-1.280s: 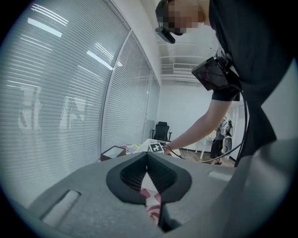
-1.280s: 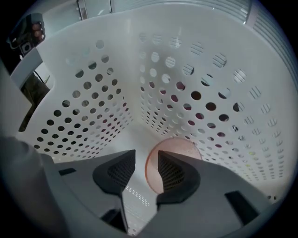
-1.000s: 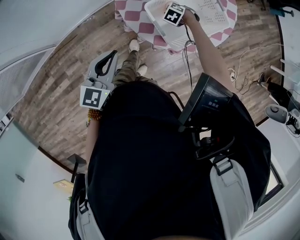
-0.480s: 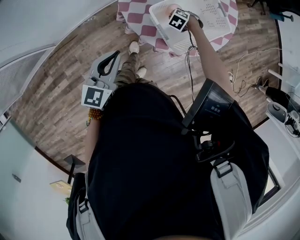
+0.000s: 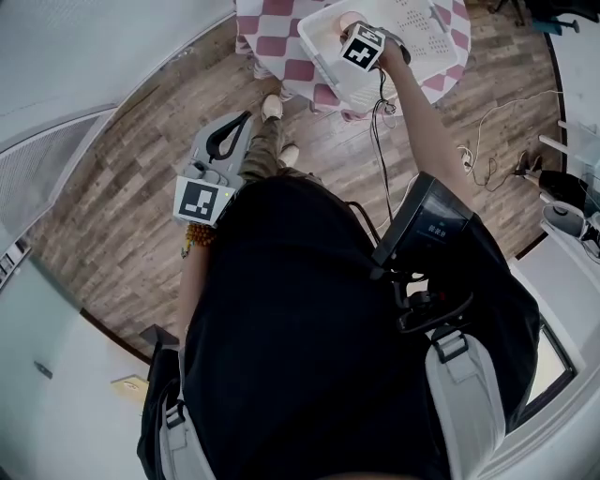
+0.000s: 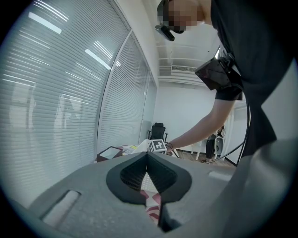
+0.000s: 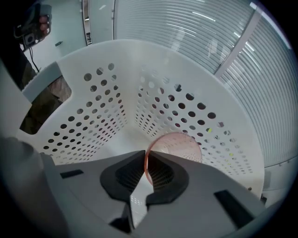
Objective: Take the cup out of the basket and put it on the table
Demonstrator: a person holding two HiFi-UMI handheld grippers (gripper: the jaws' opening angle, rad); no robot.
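Inside the holed white basket point(image 7: 93, 121), the clear pink cup point(image 7: 179, 144) was pinched at its rim by the just-closed right gripper point(image 7: 145, 158); the left gripper point(image 6: 147, 160) was shut, empty.

A pink-and-white checked cloth point(image 5: 272, 28) hangs down toward a wood-plank floor point(image 5: 122, 187). Just below the cloth's edge in the head view stand two pale shoes point(image 5: 273, 106), one nearer it than the other. To the right of the cloth a white cable point(image 5: 487, 114) trails across the planks. Well beyond the cloth a black office chair point(image 6: 158, 131) stands against a white wall, and to the cloth's left runs a glass wall with blinds point(image 6: 70, 93).
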